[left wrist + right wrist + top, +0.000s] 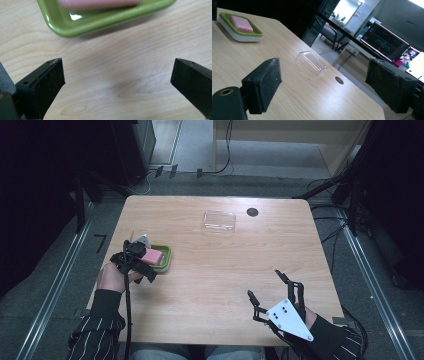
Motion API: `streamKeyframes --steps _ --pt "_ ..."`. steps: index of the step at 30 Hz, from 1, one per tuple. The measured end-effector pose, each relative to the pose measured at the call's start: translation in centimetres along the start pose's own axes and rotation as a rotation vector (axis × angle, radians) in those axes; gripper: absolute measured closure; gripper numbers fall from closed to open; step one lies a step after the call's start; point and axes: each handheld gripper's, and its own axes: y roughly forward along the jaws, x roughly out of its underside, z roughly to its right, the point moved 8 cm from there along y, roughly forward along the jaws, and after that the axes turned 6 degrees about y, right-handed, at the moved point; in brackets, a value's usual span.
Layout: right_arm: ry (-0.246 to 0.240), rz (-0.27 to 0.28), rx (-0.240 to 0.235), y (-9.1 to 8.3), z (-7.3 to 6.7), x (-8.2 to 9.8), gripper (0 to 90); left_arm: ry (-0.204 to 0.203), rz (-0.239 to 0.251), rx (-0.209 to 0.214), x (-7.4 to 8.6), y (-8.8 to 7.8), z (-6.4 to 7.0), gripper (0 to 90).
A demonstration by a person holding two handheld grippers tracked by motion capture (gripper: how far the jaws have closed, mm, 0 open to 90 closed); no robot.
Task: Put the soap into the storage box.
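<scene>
At the left of the frame, the left tool (141, 265), wide open and empty, should straddle the green dish (166, 257) squarely before closing; the right tool (270, 287) waits open, empty.

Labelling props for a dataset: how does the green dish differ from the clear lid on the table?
The green soap dish is opaque with a white base and holds a pink soap bar; the clear plastic lid is see-through and holds nothing. The dish sits at the table's left edge by the left tool; the lid lies toward the far edge. Both are rounded rectangles.
</scene>
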Motion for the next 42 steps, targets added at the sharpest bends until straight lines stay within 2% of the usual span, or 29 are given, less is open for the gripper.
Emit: streamKeyframes --steps 9,17,24,35,42 --pt "0.000 0.000 0.000 0.0 0.0 0.0 13.2 -0.014 -0.011 -0.004 1.8 0.3 0.1 0.0" --pt "0.000 0.001 0.000 0.0 0.0 0.0 13.2 -0.022 -0.011 -0.005 2.5 0.5 0.0 0.0" --pt "-0.003 0.000 -0.002 0.0 0.0 0.0 13.2 -0.008 -0.033 -0.001 3.8 1.0 0.5 0.0" --pt "-0.004 -0.001 -0.002 0.0 0.0 0.0 13.2 -0.020 -0.022 -0.003 6.3 1.1 0.9 0.0" --pt "-0.006 -0.001 -0.002 -0.1 0.0 0.0 13.2 -0.010 -0.042 0.001 7.3 1.8 1.1 0.0"
